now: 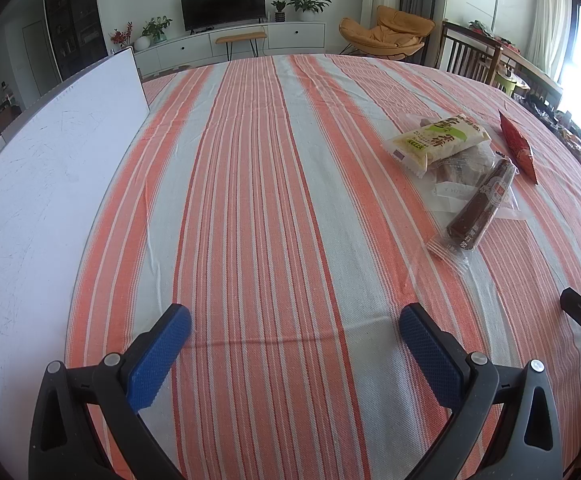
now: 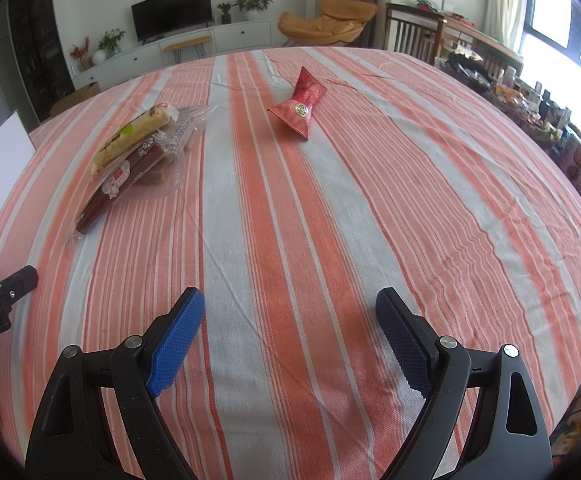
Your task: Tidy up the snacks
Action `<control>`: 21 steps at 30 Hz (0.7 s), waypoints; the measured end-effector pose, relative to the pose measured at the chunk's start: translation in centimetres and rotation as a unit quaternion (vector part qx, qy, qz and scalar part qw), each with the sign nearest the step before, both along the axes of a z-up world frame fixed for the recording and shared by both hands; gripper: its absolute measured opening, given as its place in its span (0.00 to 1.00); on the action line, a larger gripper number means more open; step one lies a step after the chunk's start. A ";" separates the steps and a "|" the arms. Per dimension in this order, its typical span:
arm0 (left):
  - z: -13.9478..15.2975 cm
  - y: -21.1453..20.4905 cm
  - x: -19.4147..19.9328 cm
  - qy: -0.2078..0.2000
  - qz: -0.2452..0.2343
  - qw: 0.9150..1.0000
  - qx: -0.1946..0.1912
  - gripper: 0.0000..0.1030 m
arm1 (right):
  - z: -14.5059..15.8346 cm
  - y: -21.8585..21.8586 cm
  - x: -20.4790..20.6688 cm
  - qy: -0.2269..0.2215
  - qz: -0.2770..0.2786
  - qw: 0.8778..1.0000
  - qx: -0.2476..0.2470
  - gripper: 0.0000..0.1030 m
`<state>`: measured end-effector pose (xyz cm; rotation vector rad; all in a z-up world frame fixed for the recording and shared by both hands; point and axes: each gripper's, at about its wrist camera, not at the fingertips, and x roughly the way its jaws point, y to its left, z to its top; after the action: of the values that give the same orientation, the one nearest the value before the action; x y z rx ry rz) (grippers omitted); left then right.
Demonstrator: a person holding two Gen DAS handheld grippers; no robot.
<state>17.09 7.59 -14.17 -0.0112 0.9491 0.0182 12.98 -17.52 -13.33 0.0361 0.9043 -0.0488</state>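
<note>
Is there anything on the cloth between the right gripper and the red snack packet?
Nothing visible. The right gripper is open above bare striped tablecloth, and the red snack packet lies alone ahead of it. The pile of other snacks sits off to the left, apart from that path.

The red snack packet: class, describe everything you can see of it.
The red snack packet is a glossy, crinkled wrapper, pinched narrow at its middle, with a round pale emblem and flared ends. It looks sealed. It lies alone on the striped tablecloth, apart from the pile of other snacks; neither hand-held gripper touches it.
</note>
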 end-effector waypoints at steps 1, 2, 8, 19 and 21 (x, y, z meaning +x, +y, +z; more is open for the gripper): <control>0.0 0.0 0.0 0.000 0.000 1.000 0.000 1.00 | 0.0 0.0 0.0 0.000 0.000 1.000 0.000 0.87; 0.0 0.0 0.0 0.000 0.000 1.000 0.000 1.00 | 0.0 0.0 0.0 0.000 0.000 1.000 0.000 0.87; 0.0 0.0 0.0 0.000 0.000 1.000 0.000 1.00 | 0.0 0.0 0.0 0.000 0.002 1.000 0.001 0.88; 0.0 0.0 0.0 0.000 0.000 1.000 0.000 1.00 | 2.7 2.8 2.5 0.039 0.053 0.988 0.137 0.90; 0.0 0.0 0.0 0.000 0.000 1.000 0.000 1.00 | 3.0 4.8 4.3 0.051 0.076 0.984 0.156 0.89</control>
<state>17.08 7.62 -14.16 -0.0119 0.9488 0.0184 17.28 -12.75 -10.35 0.2582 1.0089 0.2350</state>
